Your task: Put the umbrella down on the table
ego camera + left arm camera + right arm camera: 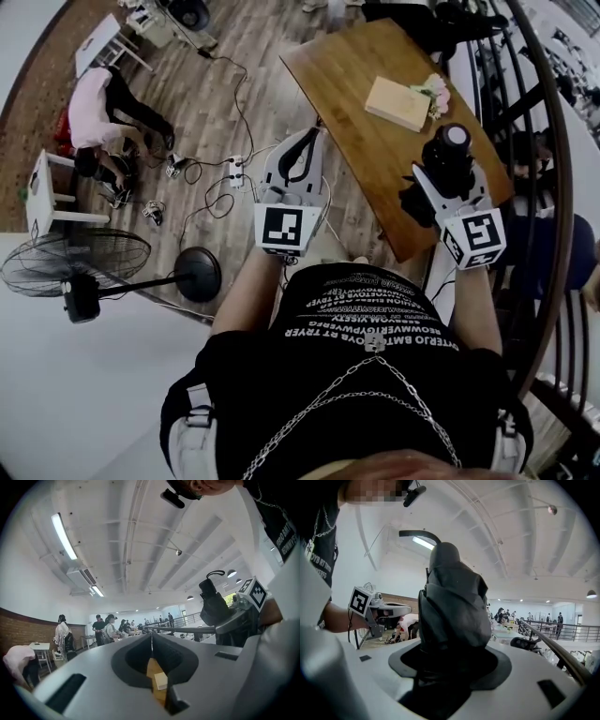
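Note:
A folded black umbrella (448, 155) stands upright in my right gripper (439, 183), whose jaws are shut on its body. This sits over the near right corner of the wooden table (347, 66). In the right gripper view the umbrella (452, 606) fills the middle, rising out of the right gripper (450, 665), with its curved handle at the top. My left gripper (314, 133) hangs by the table's near left edge, jaws shut together and empty. In the left gripper view the left gripper (151, 639) shows its tips touching, and the umbrella (213, 604) is at the right.
A tan box (397, 103) and a small bunch of flowers (433, 89) lie on the table. A black railing (539, 122) runs along the right. On the floor at left are a fan (80, 267), cables with a power strip (234, 169) and a crouching person (103, 108).

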